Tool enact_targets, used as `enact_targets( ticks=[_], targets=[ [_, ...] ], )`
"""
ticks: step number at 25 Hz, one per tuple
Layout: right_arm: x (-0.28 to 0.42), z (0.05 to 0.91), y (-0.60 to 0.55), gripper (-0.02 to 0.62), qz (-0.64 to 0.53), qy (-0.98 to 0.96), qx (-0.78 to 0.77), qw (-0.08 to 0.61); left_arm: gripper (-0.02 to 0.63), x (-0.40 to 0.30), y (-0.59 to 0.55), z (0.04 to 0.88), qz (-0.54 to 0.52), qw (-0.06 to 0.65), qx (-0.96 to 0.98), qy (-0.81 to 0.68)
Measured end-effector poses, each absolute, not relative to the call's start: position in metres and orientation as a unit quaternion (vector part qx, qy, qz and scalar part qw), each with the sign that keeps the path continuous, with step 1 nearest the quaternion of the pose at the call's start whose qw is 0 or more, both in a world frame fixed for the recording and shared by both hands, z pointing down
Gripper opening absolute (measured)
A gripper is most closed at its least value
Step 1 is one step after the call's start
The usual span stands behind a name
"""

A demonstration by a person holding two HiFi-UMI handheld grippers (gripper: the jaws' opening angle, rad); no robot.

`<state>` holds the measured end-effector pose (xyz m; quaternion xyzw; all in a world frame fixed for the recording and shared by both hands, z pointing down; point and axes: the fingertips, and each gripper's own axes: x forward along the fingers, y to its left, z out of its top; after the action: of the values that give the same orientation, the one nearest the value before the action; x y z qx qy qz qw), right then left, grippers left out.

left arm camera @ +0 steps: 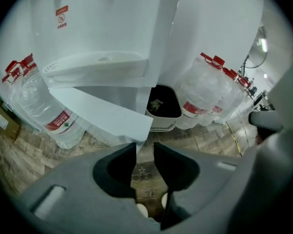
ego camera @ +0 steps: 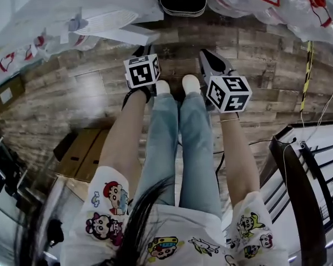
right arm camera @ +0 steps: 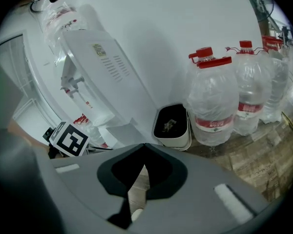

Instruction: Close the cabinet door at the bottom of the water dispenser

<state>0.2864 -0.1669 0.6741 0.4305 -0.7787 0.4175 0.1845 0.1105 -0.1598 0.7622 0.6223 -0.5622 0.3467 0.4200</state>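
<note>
- Cabinet door [left arm camera: 102, 112]: claw state first, quick.
- Left gripper [left arm camera: 145, 152]: jaws part-way apart, nothing clamped. Through the gap there is only wood floor [left arm camera: 146, 182] and shoe toes [left arm camera: 141, 210]. Right gripper [right arm camera: 144, 147]: jaws pinched together at the tips, empty.
- Any contact with the door?
- Can't tell. In the left gripper view the door's free corner sits right at the top of the jaw gap, but the pads aren't pressing on it. The head view puts the left gripper just short of the panel's edge. The right gripper is off to the side, apart from the panel.
- Where's the door exactly?
- Swung out from the bottom of the water dispenser [left arm camera: 107, 28], below the drip tray [left arm camera: 95, 65], panel angled out toward the person. Still open. A small bin [left arm camera: 162, 106] stands just right of it, and water bottles [left arm camera: 44, 106] stand on both sides.
- Step?
- My call: approach, lining up for the push. The closing itself is not yet started.
- What does the next move need?
- Probably no grasp. Set the left jaws against the door face near its free edge, then sweep it back toward the dispenser body till flush. Keep the tips off the bin, and don't let the corner slip into the jaw gap. The right gripper is likely idle.
</note>
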Motion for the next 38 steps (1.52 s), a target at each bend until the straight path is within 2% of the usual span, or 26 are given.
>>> enact_targets(
  ticks=[17,28,33,38],
  targets=[
    [0.28,0.685,-0.207,0.009,0.436,-0.769,0.435,0.169,0.12,0.133,-0.227,0.764,0.357,0.402,0.66,-0.524],
    [0.283,0.684,-0.218,0.009,0.438,-0.769,0.434,0.166,0.147,0.14,-0.248,0.768,0.363,0.396,0.666,-0.517],
    [0.288,0.683,-0.219,0.009,0.438,-0.768,0.437,0.163,0.193,0.146,-0.261,0.768,0.352,0.393,0.675,-0.516],
    [0.294,0.68,-0.215,0.009,0.436,-0.768,0.439,0.166,0.199,0.149,-0.26,0.765,0.352,0.398,0.673,-0.515]
  ],
)
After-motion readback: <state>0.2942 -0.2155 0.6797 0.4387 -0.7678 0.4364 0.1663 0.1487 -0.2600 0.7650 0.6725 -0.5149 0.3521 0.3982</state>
